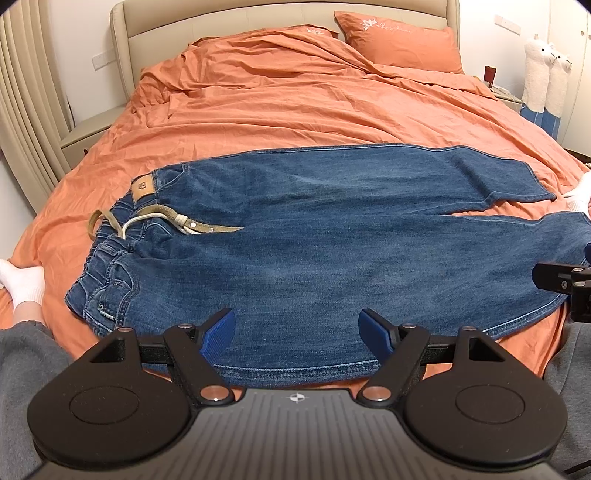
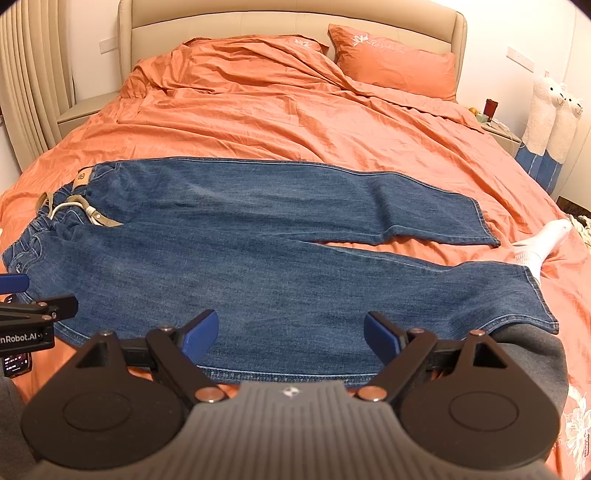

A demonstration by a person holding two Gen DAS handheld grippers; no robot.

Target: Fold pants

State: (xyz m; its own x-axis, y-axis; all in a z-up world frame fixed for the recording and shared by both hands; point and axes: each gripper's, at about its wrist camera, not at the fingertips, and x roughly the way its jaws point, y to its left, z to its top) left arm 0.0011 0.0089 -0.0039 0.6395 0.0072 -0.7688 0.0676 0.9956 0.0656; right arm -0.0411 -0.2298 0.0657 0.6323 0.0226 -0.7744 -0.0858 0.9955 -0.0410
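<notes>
The left gripper (image 1: 297, 334) is held with its two blue ribbed pads (image 1: 218, 332) spread wide apart and nothing between them, poised just above the near edge of a pair of blue jeans (image 1: 295, 236). The right gripper (image 2: 291, 332) is seen the same way: jaws released, empty, over the near seam of the same garment, closer to the leg ends.

Ahead of both grippers the jeans are laid flat across an orange duvet (image 1: 295, 110), crosswise to the bed. The elasticated waistband (image 1: 107, 254) is found ahead and to the left, gathered into soft ruffles, with a tan leather patch (image 1: 143, 187) and a khaki webbing belt (image 1: 162, 214) tangled with a pale cord. The two legs are spread in a shallow V to the right, the far hem (image 2: 487, 229) and the near hem (image 2: 543, 310) lying apart. The denim looks heavy, matte and faintly faded; the duvet is thin and heavily creased.

No fold appears to be made yet, so the opening step is judged to be in hand. The next move likely calls for the near edge to be pinched at waistband and hem together, then carried over onto the far leg.

White-socked feet (image 2: 539, 240) are seen beside the legs' ends, and an orange pillow (image 2: 395, 70) lies far ahead against a beige padded headboard (image 2: 295, 22).
</notes>
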